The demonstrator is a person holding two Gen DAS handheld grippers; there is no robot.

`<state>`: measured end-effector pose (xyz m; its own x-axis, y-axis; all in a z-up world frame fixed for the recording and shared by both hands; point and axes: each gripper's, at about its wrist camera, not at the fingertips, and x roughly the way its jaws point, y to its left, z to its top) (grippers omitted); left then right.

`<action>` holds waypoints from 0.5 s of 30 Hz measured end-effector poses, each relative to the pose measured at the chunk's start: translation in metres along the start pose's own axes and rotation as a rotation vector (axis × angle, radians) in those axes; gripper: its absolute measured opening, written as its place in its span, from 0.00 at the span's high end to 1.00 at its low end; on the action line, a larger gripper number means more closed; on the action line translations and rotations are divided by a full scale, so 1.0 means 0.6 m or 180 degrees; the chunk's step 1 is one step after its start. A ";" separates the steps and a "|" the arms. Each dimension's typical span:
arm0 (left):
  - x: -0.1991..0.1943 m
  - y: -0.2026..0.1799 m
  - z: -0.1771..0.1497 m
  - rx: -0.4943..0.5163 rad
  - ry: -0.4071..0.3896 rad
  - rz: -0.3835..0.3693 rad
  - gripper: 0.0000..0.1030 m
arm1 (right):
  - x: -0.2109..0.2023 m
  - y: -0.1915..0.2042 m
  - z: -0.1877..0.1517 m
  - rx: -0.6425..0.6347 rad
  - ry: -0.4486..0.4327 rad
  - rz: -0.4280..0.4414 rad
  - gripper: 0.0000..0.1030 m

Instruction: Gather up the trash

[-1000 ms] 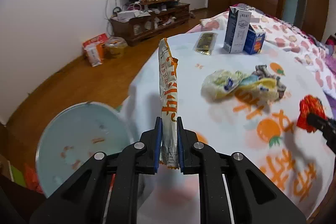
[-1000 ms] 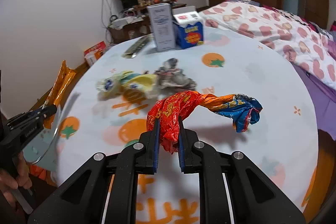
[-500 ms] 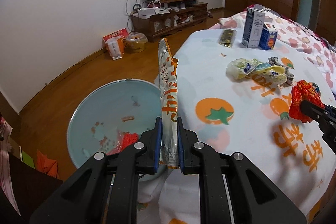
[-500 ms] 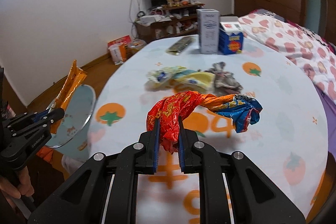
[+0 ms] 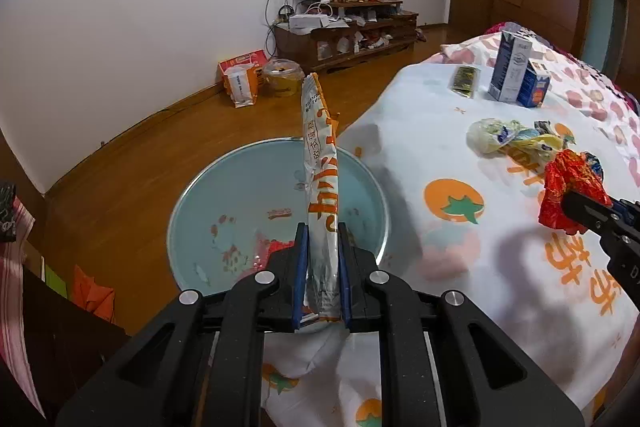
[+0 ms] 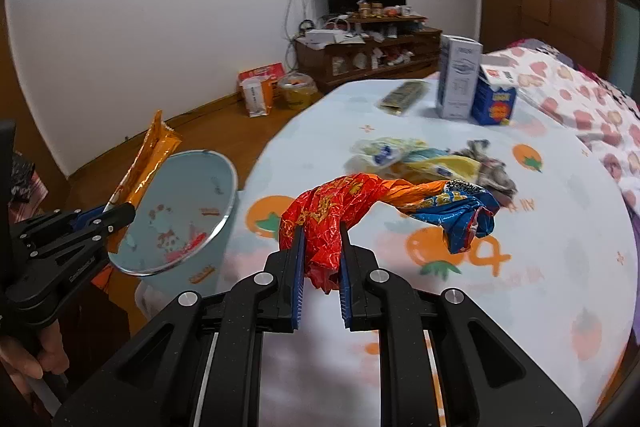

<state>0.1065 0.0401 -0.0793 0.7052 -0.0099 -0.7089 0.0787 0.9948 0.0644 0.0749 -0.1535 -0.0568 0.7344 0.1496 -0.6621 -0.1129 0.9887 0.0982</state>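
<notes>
Both hands swung from table toward bin (image 5: 224,187) — left gripper (image 5: 320,275) pinches orange wrapper (image 5: 320,187), right gripper (image 6: 320,267) pinches red wrapper (image 6: 320,219). Risk: the red wrapper's tail catches the rim and spills out.

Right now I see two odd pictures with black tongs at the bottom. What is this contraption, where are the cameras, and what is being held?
There is no robot here: a person carries a hand-held gripper in each hand, and each has a wide-angle camera looking along its two fingers. So one picture comes from the left hand, one from the right.

The left gripper is shut on a long orange and white snack wrapper, above a pale blue bin that stands on the floor beside the table. The right gripper is shut on a crumpled red and blue foil wrapper, over the table.

On the tablecloth, printed with oranges, lie a heap of crumpled yellow wrappers, a dark flat packet and two upright cartons.
</notes>
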 end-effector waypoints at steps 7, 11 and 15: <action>0.006 0.028 -0.004 -0.0095 0.0022 0.0028 0.87 | 0.008 0.040 0.009 -0.0142 0.0000 0.0096 0.85; 0.008 0.049 -0.005 -0.0161 0.0022 0.0056 0.87 | 0.013 0.061 0.014 -0.0195 0.0001 0.0171 0.85; 0.008 0.069 -0.003 -0.0250 0.0007 0.0089 0.87 | 0.020 0.079 0.022 -0.0234 0.0008 0.0253 0.85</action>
<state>0.1119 0.0816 -0.0816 0.7049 0.0182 -0.7091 0.0034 0.9996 0.0289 0.0868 -0.1047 -0.0503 0.7195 0.2274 -0.6563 -0.2194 0.9709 0.0958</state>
